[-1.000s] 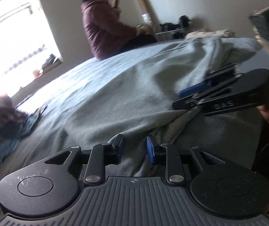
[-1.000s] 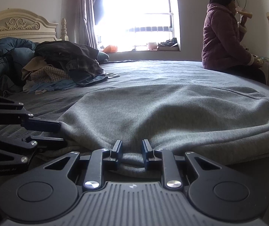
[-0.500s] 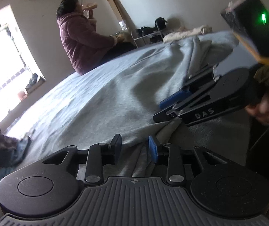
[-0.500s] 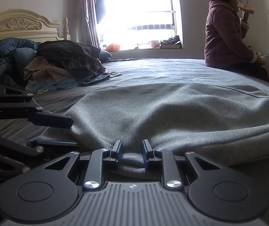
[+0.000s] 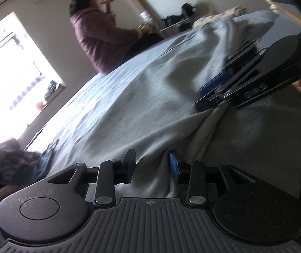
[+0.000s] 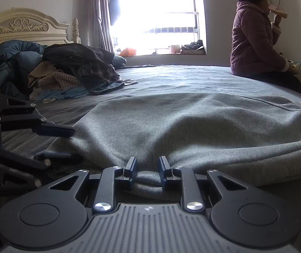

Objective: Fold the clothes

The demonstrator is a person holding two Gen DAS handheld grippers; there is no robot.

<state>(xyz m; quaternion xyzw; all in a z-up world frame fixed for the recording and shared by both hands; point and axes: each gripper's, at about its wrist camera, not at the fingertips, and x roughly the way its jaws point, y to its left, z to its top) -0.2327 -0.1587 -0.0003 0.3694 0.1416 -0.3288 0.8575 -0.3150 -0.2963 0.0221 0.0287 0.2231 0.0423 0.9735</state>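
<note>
The grey sweatshirt point(image 6: 192, 130) is lying spread across the bed point(image 6: 171, 78), filling the middle of both views, its near hem bunched right at six o'clock in the right wrist view. There the right gripper point(image 6: 148, 169) is pinching a fold of that hem, the fabric bulging between its two fingers point(image 6: 131, 167). In the left wrist view the left gripper point(image 5: 152, 165) is sitting at six o'clock with its fingers point(image 5: 174, 166) spread; they have just been opening, and a ridge of the sweatshirt is lying loose in the gap without either pad pressing on it. The right gripper is showing there at two o'clock, clamped on the cloth edge. From the right wrist view the left gripper is coming in at nine o'clock, its fingers parted over the hem. A pile of clothes point(image 6: 72, 71) is heaped at ten o'clock near the headboard point(image 6: 23, 27), and a person in a purple jacket point(image 6: 253, 46) is sitting on the bed's far edge at two o'clock beside the bright window point(image 6: 156, 14).
</note>
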